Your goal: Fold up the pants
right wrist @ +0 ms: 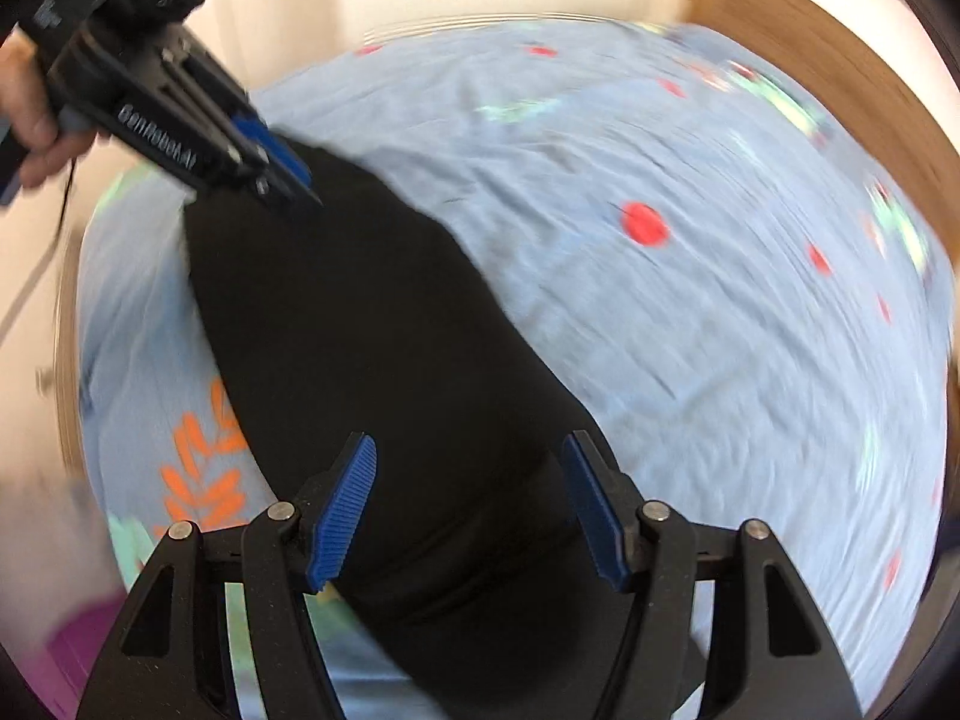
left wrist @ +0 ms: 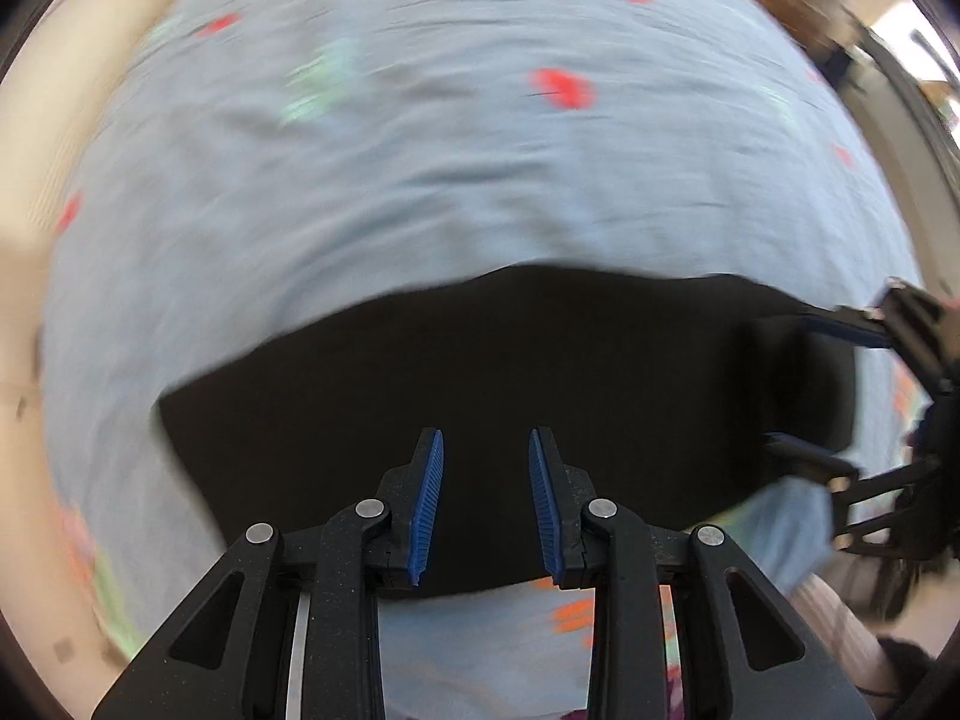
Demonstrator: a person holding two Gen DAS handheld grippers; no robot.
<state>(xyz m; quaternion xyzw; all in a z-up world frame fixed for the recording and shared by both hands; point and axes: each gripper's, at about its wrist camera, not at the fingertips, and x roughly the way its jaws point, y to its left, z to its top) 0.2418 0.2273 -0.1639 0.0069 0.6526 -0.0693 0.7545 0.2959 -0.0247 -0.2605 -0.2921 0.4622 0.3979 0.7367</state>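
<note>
Pants (right wrist: 384, 372), black and folded into a long band, were laid flat on a bed covered by a light blue sheet (right wrist: 690, 330) printed with red dots, pale green patches and an orange leaf pattern. Around the bed, cream walls and a strip of wood-coloured edge (right wrist: 840, 42) were seen; a purple patch was cut off at the lower left of the right wrist view. Nothing was seen lying on top of the pants.

The left gripper (left wrist: 486, 504) was pointed down over the pants, its blue fingers (left wrist: 427, 510) held a narrow gap apart with only dark cloth seen beyond them; no cloth was pinched between them. In the right wrist view it was seen at one far end of the band, close over the cloth, held by a hand (right wrist: 30, 126) at the frame's edge. Whether its tips touched the cloth there could not be told.

The right gripper (right wrist: 468, 510) was tilted down over the other end of the band, its fingers (right wrist: 342, 516) spread wide with nothing clamped between them. In the left wrist view it was seen at the right edge, its two fingers on either side of the pants' end.

Both views were blurred by motion, so seams, waistband and the folds of the pants could not be made out.
</note>
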